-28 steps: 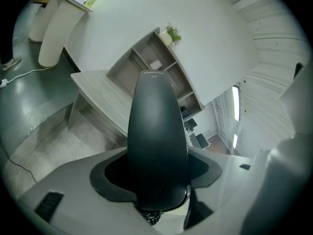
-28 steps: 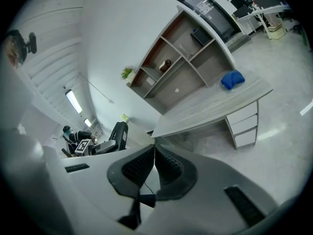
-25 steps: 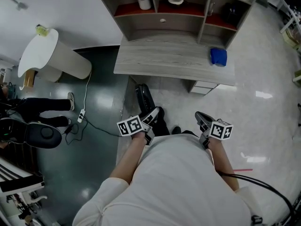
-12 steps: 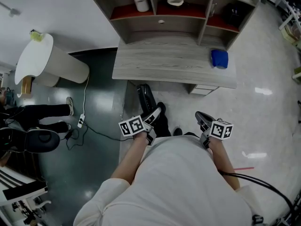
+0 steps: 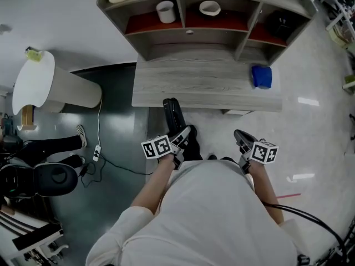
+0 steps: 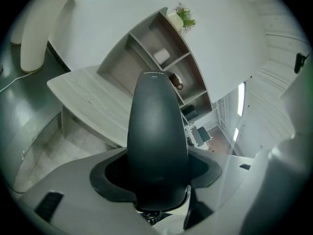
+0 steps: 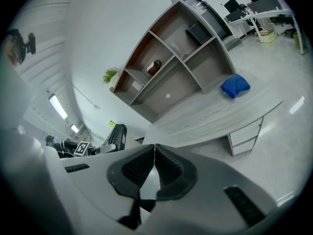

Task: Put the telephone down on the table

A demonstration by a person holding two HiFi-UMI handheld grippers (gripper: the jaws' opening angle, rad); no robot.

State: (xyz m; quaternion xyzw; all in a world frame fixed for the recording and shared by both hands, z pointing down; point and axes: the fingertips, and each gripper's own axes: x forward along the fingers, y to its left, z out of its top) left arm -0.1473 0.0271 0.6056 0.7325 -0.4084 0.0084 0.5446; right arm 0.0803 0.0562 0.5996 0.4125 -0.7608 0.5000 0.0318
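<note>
Head view: my left gripper (image 5: 184,133) holds the phone (image 5: 172,113) in the air, short of the desk (image 5: 205,85); setting it down is not yet done. Left gripper view: the fingers (image 6: 111,173) pinch the phone's base, a grip the head view hides. Right gripper view: the right gripper (image 7: 154,166) has its fingers pressed together, empty, and I see the phone side-on.
</note>
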